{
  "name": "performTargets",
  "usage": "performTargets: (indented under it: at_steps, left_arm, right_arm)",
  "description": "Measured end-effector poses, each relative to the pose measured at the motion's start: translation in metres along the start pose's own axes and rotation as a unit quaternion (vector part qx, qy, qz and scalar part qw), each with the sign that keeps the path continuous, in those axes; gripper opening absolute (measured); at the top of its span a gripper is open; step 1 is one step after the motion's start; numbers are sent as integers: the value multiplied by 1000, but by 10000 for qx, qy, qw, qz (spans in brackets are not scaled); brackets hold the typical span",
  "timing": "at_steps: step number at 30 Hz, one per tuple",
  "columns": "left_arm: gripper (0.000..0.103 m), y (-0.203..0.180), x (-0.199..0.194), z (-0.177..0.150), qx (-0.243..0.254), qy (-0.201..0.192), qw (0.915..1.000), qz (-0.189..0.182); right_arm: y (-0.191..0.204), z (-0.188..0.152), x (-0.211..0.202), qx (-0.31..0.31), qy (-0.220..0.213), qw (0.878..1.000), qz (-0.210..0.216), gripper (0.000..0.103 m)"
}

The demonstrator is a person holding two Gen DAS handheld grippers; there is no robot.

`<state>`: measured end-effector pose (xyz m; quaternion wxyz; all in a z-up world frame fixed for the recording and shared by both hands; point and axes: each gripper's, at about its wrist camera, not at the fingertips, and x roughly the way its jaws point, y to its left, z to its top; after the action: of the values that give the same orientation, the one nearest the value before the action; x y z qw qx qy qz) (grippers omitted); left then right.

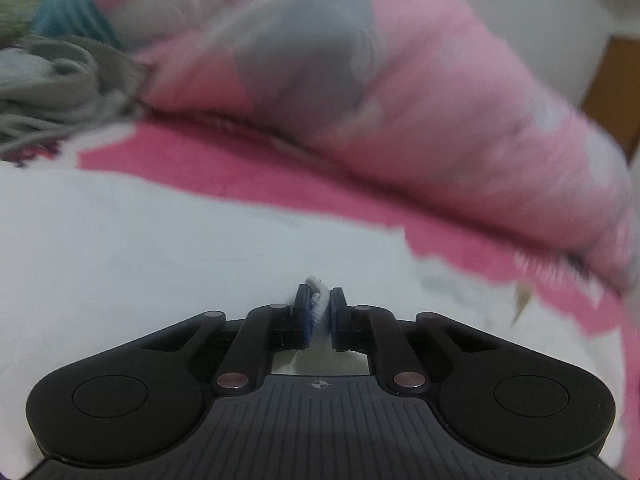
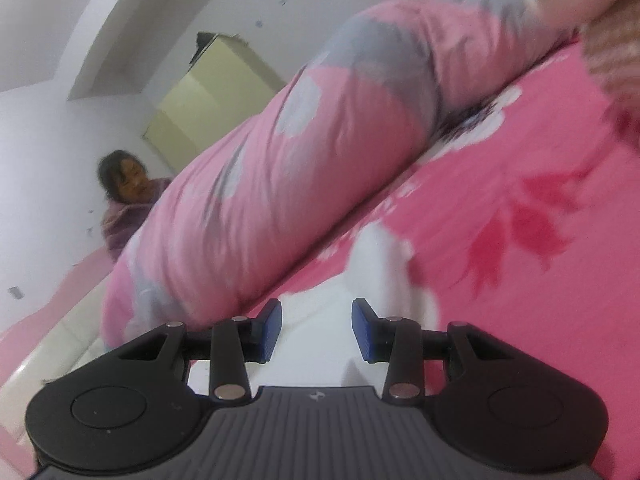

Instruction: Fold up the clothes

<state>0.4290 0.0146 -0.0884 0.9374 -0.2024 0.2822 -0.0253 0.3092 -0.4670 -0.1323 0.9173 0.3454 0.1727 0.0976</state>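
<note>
A white garment (image 1: 160,248) lies spread over the pink flowered bedsheet (image 1: 248,176) and fills the lower half of the left wrist view. My left gripper (image 1: 320,312) is shut on a ribbed white edge of this garment, which sticks up between the blue pads. In the right wrist view my right gripper (image 2: 317,328) is open just above the bed, with nothing between its pads. Part of the white garment (image 2: 376,272) lies below and ahead of it on the bedsheet (image 2: 540,184).
A rolled pink quilt with grey and white flowers (image 1: 400,92) (image 2: 288,152) lies across the bed behind the garment. Grey and teal clothes (image 1: 60,64) are heaped at the far left. A person (image 2: 128,196) sits beyond the quilt by a white wall. A blurred hand (image 2: 616,52) is at the top right.
</note>
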Motion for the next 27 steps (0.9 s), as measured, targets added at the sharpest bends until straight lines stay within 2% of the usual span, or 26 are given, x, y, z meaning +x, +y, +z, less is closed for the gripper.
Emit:
performTargets:
  at_steps: [2, 5, 10, 15, 20, 24, 27]
  left_arm:
    - [6, 2, -27, 9, -229, -339, 9991, -59]
    - [6, 4, -48, 15, -185, -645, 9976, 179]
    - [6, 10, -37, 13, 1, -397, 9969, 685]
    - [6, 15, -47, 0, 110, -345, 9935, 1075]
    - [6, 21, -67, -18, 59, -403, 9871, 1552]
    - [6, 26, -78, -23, 50, -394, 9851, 1672]
    - [6, 34, -71, -25, 12, -195, 9837, 1788]
  right_arm:
    - [-1, 3, -2, -25, -71, 9999, -89, 41]
    - [-2, 5, -2, -104, -124, 9996, -226, 41]
    - [-4, 5, 5, -277, 147, 9990, -314, 41]
    - [-8, 7, 12, -442, 524, 9964, -496, 41]
    - [-15, 5, 14, -297, 570, 9959, -638, 41]
    - [-17, 5, 12, -260, 531, 9959, -683, 41]
    - [-18, 5, 12, -255, 535, 9958, -695, 41]
